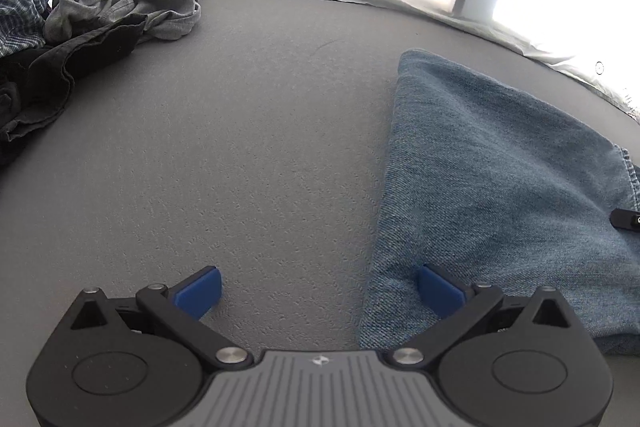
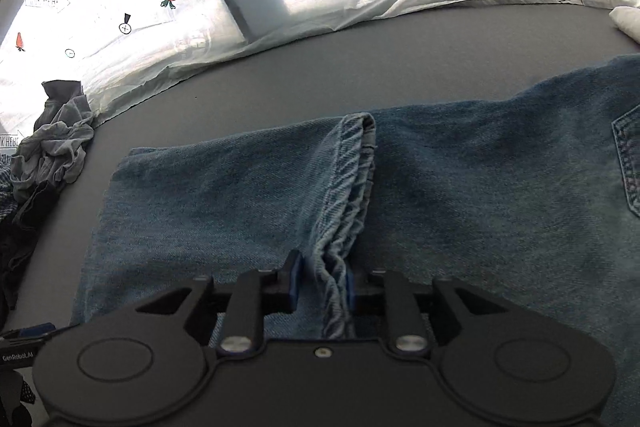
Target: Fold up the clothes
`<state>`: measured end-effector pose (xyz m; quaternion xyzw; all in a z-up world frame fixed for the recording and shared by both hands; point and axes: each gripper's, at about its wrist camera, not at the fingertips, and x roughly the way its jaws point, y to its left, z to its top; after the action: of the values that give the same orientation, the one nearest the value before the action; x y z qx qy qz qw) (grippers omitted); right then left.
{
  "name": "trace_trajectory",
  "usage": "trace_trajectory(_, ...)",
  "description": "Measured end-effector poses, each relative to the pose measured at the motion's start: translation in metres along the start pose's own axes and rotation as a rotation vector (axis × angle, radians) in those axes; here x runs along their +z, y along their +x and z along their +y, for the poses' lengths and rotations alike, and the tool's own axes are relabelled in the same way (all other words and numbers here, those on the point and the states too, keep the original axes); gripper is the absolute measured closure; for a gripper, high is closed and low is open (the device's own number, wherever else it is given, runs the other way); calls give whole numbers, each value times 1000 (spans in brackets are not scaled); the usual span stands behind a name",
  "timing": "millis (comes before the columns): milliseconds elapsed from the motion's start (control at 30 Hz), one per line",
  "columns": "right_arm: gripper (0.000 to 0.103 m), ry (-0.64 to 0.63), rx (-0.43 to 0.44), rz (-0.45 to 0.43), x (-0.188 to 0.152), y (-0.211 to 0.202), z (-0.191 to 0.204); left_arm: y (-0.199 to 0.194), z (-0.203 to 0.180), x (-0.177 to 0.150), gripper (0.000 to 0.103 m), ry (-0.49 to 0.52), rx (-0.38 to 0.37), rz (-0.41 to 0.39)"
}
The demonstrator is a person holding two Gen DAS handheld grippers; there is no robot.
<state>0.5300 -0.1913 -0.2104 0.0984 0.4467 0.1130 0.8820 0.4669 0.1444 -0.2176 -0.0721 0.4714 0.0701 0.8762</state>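
The right gripper is clenched on the jeans' hem, which lies folded over the legs mid-worktop. The left gripper hangs released at the folded left edge, the jeans' length running rightward.

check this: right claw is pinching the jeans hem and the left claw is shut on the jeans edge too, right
Not quite. The right claw does pinch the jeans hem, but the left claw is open, holding nothing, one finger over the jeans edge. The left wrist view shows it.
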Motion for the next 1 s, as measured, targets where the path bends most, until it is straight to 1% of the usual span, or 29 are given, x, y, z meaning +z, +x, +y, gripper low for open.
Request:
trace_trajectory(33,74,-38,-27,1,0,-1,4,0,-1,1,0,-4,2,1)
trace_trajectory(67,64,-78,-57,3,-1,-1,8,0,-1,1,0,-5,5,6)
trace_trajectory(100,54,-128,-109,4,-2,-2,12,0,-2,3,0,-2,10,12)
trace_trajectory(133,31,-174,-171,1,-4,-3,15,-2,-4,5,0,7,20,17)
trace_trajectory(167,21,-207,-212,-8,-8,-6,15,-4,-6,7,0,16,31,22)
trace_trajectory(267,20,-240,-225,-32,-17,-26,7,-16,-17,11,0,84,79,-9)
trace_trajectory(300,19,-227,-233,-55,-20,-37,2,-22,-23,12,0,105,84,-24)
trace_trajectory(333,14,-214,-243,-76,-25,-48,-3,-26,-26,13,0,109,79,-33)
trace_trajectory(367,8,-203,-263,-88,-30,-56,-9,-30,-29,14,0,106,70,-41)
trace_trajectory(400,5,-191,-284,-99,-35,-64,-16,-34,-33,14,0,99,59,-49)
trace_trajectory(467,3,-151,-335,-103,-45,-76,-33,-41,-43,11,0,99,37,-58)
trace_trajectory(567,3,-19,-379,-96,-60,-94,-71,-47,-65,2,0,134,17,-65)
trace_trajectory(700,3,221,-368,-105,-78,-118,-129,-48,-96,-13,0,190,10,-48)
trace_trajectory(767,2,284,-382,-100,-84,-125,-152,-47,-109,-19,0,198,13,-39)
trace_trajectory(867,2,335,-405,-117,-91,-135,-181,-45,-126,-23,0,210,25,-39)
trace_trajectory(1000,1,436,-356,-178,-93,-146,-219,-41,-148,-19,0,224,39,-46)
